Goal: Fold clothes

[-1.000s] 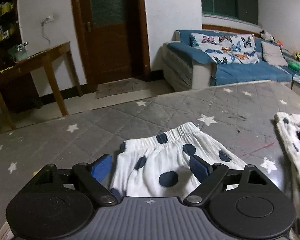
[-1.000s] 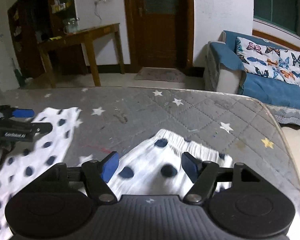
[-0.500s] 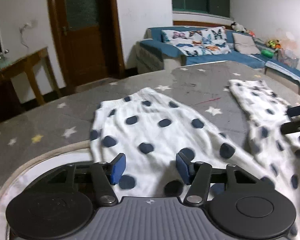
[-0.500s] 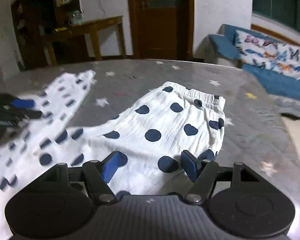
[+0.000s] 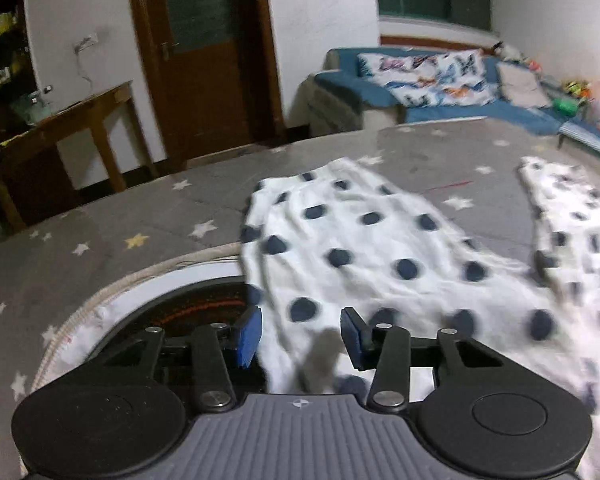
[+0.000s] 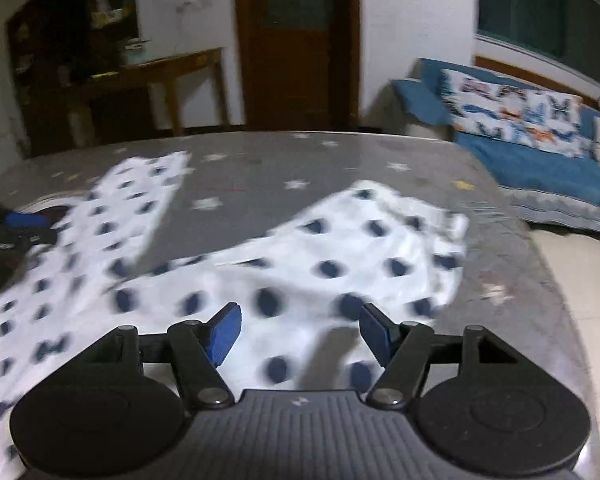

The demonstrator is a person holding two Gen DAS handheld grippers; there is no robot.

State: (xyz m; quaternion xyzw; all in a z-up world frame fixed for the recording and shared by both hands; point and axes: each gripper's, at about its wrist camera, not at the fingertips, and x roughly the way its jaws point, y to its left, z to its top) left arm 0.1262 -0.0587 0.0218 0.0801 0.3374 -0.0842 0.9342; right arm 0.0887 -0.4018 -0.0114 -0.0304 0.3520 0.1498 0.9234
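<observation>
White trousers with dark blue dots (image 5: 364,248) lie spread on the grey star-patterned mattress (image 5: 140,216), one leg to each side. My left gripper (image 5: 300,338) is open, low over the near edge of the left leg, cloth between its blue pads. My right gripper (image 6: 300,336) is open over the right leg (image 6: 332,264). The other leg (image 6: 132,196) stretches to the left in the right wrist view, with the left gripper (image 6: 16,228) at the left edge.
The mattress's near left edge with white piping (image 5: 148,276) shows by the left gripper. A wooden table (image 5: 80,120), a brown door (image 5: 208,56) and a blue sofa (image 5: 440,92) stand beyond. The mattress's right edge (image 6: 540,248) drops to the floor.
Both grippers have drawn back toward the near end of the trousers and lowered. More of the garment now lies ahead of each. Both stay open.
</observation>
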